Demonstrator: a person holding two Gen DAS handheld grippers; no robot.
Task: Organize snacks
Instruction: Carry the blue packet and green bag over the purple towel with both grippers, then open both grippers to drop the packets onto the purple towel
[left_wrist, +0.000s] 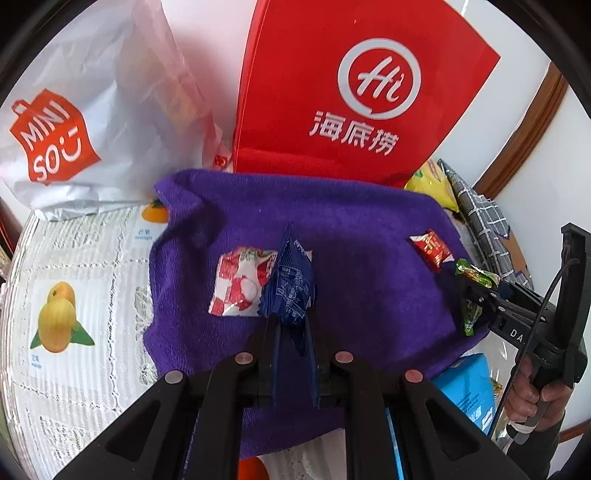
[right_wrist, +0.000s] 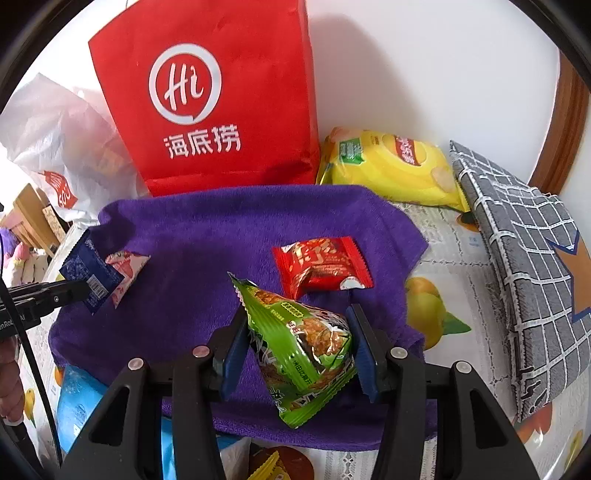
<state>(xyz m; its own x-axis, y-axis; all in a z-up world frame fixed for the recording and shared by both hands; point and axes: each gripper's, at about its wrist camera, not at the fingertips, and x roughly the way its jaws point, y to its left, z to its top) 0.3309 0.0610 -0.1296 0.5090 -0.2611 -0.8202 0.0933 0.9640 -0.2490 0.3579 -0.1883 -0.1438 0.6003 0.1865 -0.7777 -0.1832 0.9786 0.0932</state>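
My left gripper (left_wrist: 291, 317) is shut on a dark blue snack packet (left_wrist: 291, 280), held just above the purple towel (left_wrist: 369, 221); it also shows in the right wrist view (right_wrist: 90, 275). A red-and-white packet (left_wrist: 240, 282) lies on the towel beside it, left. My right gripper (right_wrist: 297, 317) is shut on a green snack packet (right_wrist: 299, 347) over the towel (right_wrist: 207, 236); it shows at the right of the left wrist view (left_wrist: 474, 295). A red packet (right_wrist: 321, 266) lies on the towel ahead of the green one, and shows in the left wrist view (left_wrist: 432, 249).
A red Haidilao bag (right_wrist: 221, 110) stands behind the towel against the wall. A white Miniso bag (left_wrist: 74, 129) stands left of it. A yellow chips bag (right_wrist: 391, 166) and a grey checked pouch (right_wrist: 524, 258) lie at the right. A blue pack (right_wrist: 77, 402) sits at the towel's near edge.
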